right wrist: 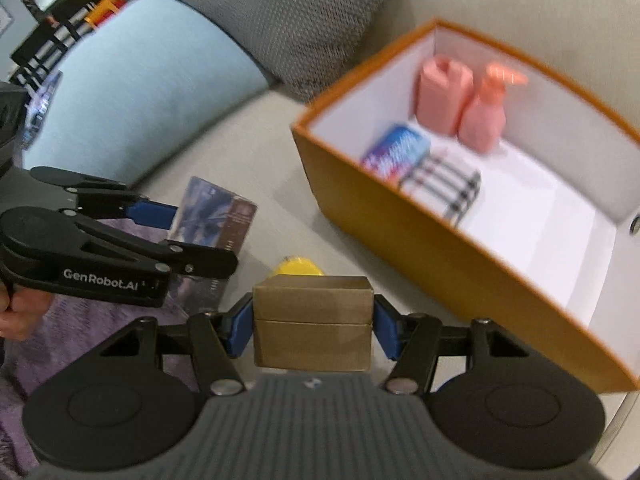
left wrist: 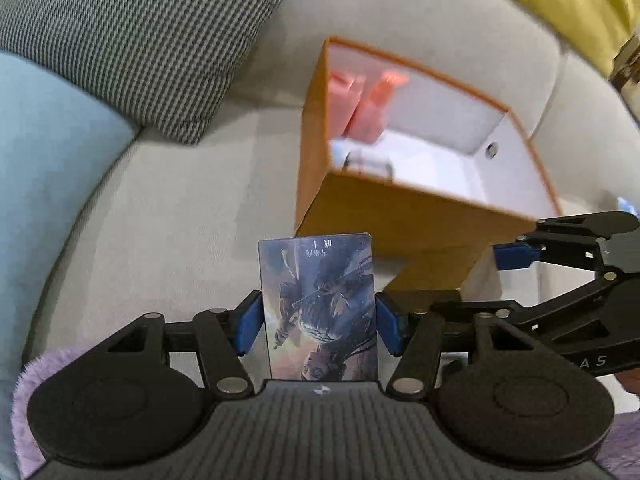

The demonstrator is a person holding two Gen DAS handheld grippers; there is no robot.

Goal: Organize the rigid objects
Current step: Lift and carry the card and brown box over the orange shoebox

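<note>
Carry both loads over the orange box (right wrist: 460, 264) rim before letting go, and lower them into its bare white floor, clear of the pink bottles (right wrist: 460, 104). The left gripper (left wrist: 318, 322) pinches a card pack (left wrist: 318, 308) upright between its pads; the right gripper (right wrist: 313, 320) pinches a brown carton (right wrist: 313, 322). The box sits on the sofa (right wrist: 240, 160), just ahead and right.

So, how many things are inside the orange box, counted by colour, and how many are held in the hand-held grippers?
Inside the orange cardboard box:
Pink plastic bottles: 2 (canister, pump bottle)
Blue-purple printed packet: 1
Black wire rack: 1
Held:
Picture card case, left hand-held gripper: 1
Brown cardboard box, right hand-held gripper: 1
Total: 6
</note>
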